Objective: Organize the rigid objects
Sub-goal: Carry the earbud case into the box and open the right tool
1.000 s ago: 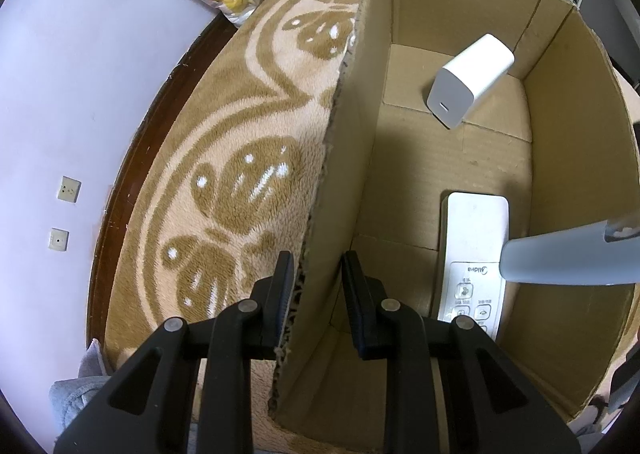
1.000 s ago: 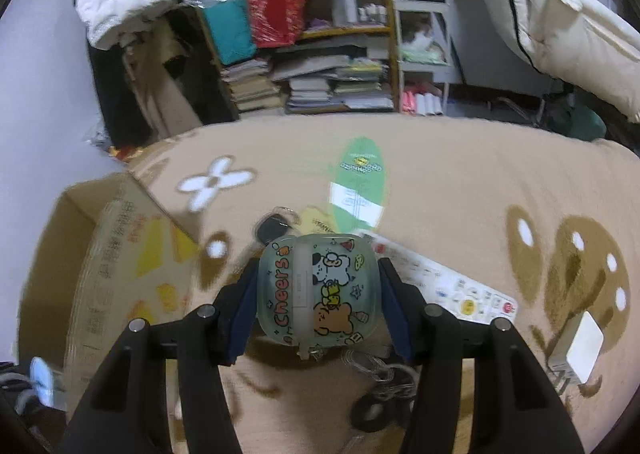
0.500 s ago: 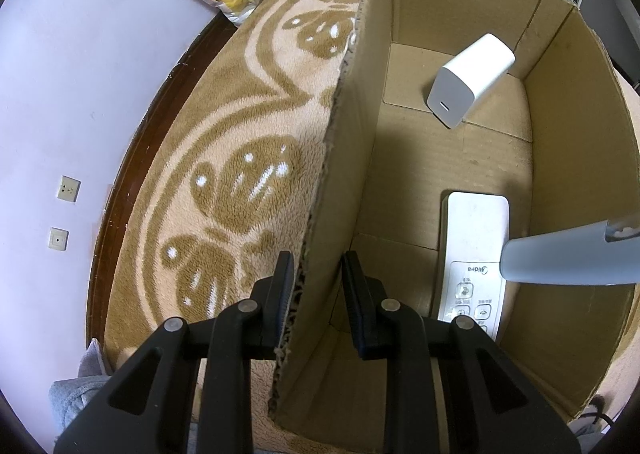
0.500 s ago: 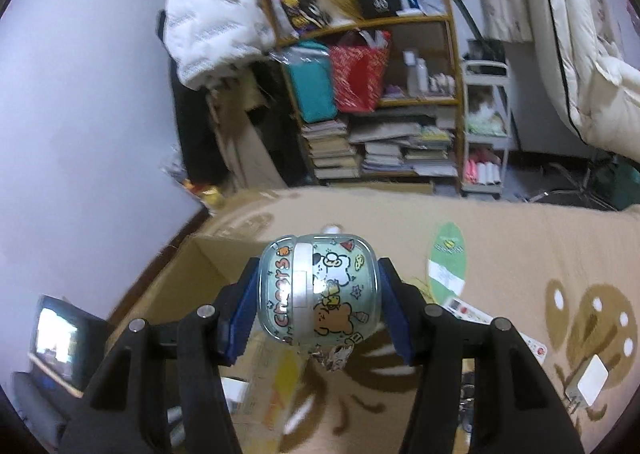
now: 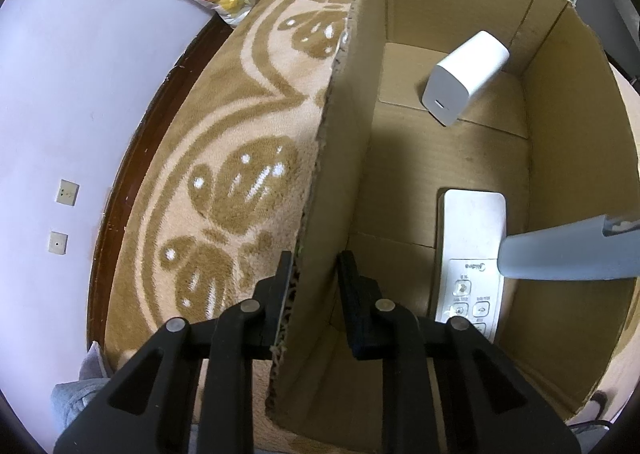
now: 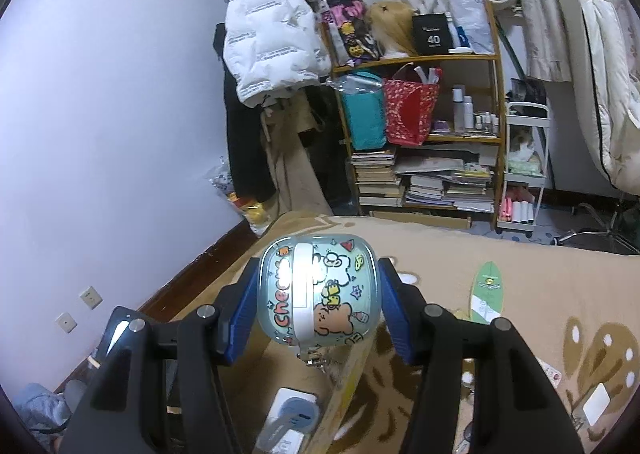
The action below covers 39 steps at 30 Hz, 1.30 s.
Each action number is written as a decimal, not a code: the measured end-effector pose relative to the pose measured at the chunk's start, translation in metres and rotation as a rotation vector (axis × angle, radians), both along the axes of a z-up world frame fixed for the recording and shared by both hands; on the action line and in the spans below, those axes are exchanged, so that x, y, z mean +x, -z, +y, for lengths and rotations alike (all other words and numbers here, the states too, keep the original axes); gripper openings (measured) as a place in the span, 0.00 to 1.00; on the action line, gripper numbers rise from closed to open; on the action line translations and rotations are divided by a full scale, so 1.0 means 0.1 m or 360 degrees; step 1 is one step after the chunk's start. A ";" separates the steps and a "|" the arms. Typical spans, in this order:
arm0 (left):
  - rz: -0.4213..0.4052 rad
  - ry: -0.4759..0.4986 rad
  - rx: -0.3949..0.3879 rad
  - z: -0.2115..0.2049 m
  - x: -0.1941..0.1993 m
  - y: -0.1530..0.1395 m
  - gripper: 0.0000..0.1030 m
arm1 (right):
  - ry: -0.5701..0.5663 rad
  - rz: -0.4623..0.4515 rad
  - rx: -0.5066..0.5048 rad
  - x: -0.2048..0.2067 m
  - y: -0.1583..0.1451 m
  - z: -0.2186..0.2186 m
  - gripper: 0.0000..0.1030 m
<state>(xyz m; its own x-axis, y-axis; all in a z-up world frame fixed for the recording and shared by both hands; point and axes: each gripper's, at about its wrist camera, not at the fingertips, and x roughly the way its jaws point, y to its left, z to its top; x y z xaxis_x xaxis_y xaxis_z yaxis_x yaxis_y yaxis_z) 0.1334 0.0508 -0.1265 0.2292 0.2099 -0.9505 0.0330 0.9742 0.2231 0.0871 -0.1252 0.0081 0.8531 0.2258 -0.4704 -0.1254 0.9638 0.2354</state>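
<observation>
Partly done: white remote (image 5: 470, 250) and charger (image 5: 466, 76) in cardboard box (image 5: 576, 190); left tool (image 5: 314, 278) clamping box wall; right tool (image 6: 318, 296) gripping cartoon case (image 6: 318, 290) above; skateboard toy (image 6: 486, 292) left on rug (image 6: 520, 266).

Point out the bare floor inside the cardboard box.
Free: the brown cardboard box floor between the white charger block and white remote control, plus the strip along the left wall. Crowded: the near right, where a grey handle overhangs the remote.

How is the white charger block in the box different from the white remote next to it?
The charger block is chunky and boxy, while the remote is long and thin. The charger block leans tilted near the far end of the cardboard box; the remote lies flat, nearer the camera. The remote has buttons; the charger block shows just one small slot. Both are white and sit inside the box.
</observation>
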 end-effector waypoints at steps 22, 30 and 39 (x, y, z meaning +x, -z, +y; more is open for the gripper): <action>0.0006 -0.0024 -0.0035 -0.01 -0.01 -0.05 0.20 | -0.0110 0.0311 -0.0057 0.22 0.68 0.26 0.58; 0.0006 -0.0029 -0.0040 0.03 0.00 -0.05 0.21 | -0.0073 0.0297 -0.0078 0.20 0.67 0.21 0.58; 0.0000 -0.0018 -0.0019 0.03 -0.01 -0.04 0.21 | 0.0037 0.0295 -0.0131 0.17 0.58 0.04 0.92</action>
